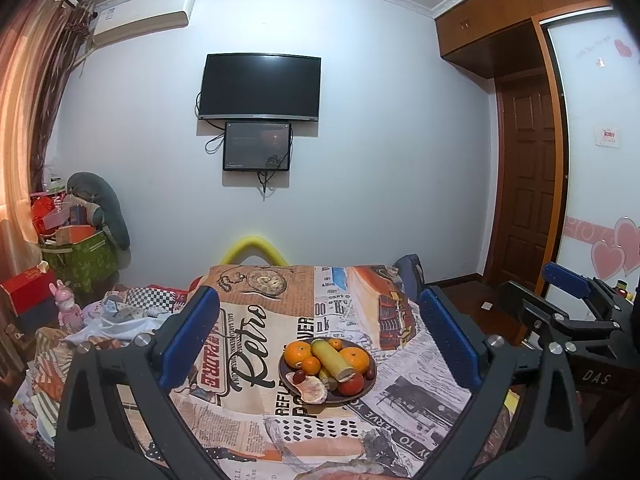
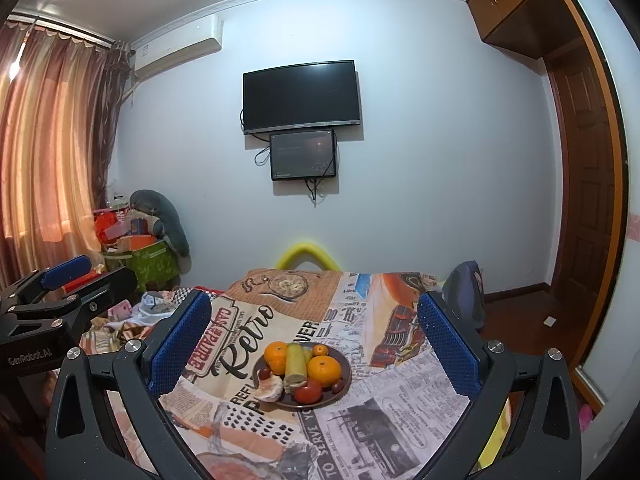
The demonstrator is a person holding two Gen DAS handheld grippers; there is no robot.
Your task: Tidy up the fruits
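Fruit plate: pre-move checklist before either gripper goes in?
1. Left gripper open and empty: ok.
2. Right gripper open and empty: ok.
3. Plate flat on the printed tablecloth, well in from the edges: ok.
4. Top fruit free to grasp: not ok; the green-yellow cylinder lies across the pile between the oranges, so neighbours may roll.
5. Destination for sorted fruit: cannot tell; no second plate or bowl in either view.
6. Grippers clear of each other: ok; they sit side by side, apart.
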